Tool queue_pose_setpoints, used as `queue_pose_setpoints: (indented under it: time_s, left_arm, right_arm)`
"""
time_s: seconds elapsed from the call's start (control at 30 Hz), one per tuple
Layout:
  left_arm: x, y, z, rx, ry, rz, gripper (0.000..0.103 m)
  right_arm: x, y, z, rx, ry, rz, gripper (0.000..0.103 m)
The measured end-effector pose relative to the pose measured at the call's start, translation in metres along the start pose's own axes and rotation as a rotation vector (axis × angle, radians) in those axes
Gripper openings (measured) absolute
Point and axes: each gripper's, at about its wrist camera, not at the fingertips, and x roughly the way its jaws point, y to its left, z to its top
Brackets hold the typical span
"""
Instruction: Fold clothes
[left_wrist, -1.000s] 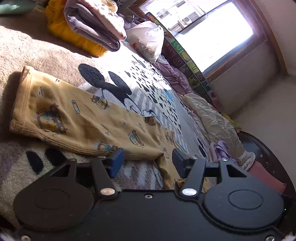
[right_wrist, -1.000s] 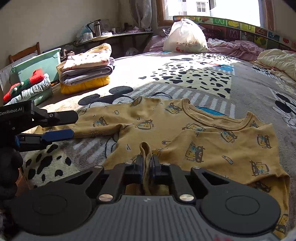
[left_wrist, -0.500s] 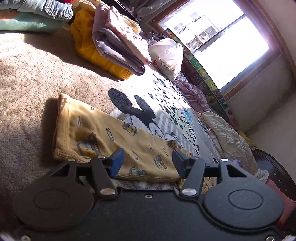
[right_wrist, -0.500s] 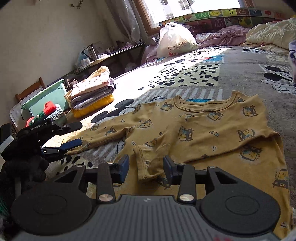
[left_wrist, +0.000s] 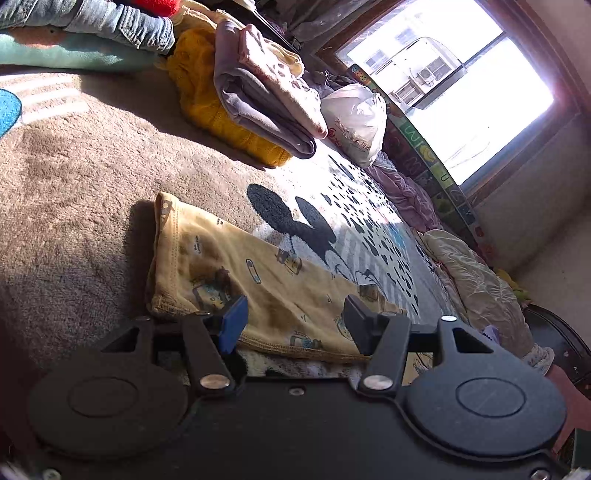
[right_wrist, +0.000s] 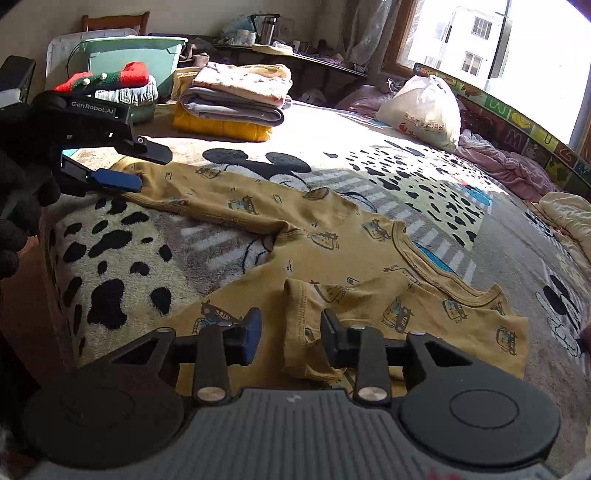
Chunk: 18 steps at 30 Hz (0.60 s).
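A yellow child's long-sleeved shirt with small car prints lies flat on a Mickey Mouse blanket. One sleeve is folded over the body, its cuff just in front of my open, empty right gripper. The other sleeve stretches out to the left. My left gripper is open over that sleeve near its cuff; it also shows in the right wrist view, with the cuff end between its fingers.
A stack of folded clothes sits at the back of the bed beside a green tub with more clothes. A white plastic bag and crumpled bedding lie near the window. The bed edge drops off at left.
My right gripper has opened and let go of the folded sleeve, then pulled back. My left gripper has moved along the outstretched sleeve toward its cuff.
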Motion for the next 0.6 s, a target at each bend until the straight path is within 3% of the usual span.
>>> queue_pose_setpoints:
  time_s: [0.1,0.2,0.33,0.37,0.43,0.47,0.5,0.6]
  left_arm:
    - [-0.004,0.003,0.002,-0.007,0.001,-0.018,0.057]
    - [-0.008,0.005,0.005,-0.035,0.004,-0.04,0.057]
    - [-0.012,0.006,0.009,-0.071,0.005,-0.058,0.057]
    - [-0.012,0.004,0.009,-0.074,0.007,-0.057,0.057]
    - [-0.011,0.002,0.009,-0.078,0.009,-0.056,0.057]
    - [-0.012,0.001,0.009,-0.079,0.009,-0.056,0.057]
    - [-0.013,-0.001,0.009,-0.079,0.007,-0.056,0.057]
    - [-0.009,-0.009,0.01,-0.075,0.003,-0.052,0.057]
  right_arm:
    - [0.01,-0.013,0.002,0.113,0.012,0.007,0.021]
    - [0.012,-0.035,-0.003,0.285,0.003,0.068,0.013]
    - [-0.007,-0.062,-0.013,0.545,-0.184,0.217,0.013]
    - [-0.011,-0.06,-0.011,0.542,-0.211,0.241,0.013]
    - [-0.005,-0.051,-0.005,0.487,-0.148,0.218,0.027]
    - [0.002,-0.047,-0.006,0.474,-0.104,0.213,0.051]
    - [0.008,-0.044,-0.007,0.463,-0.068,0.209,0.052]
    - [-0.003,-0.044,-0.015,0.489,-0.137,0.221,0.051]
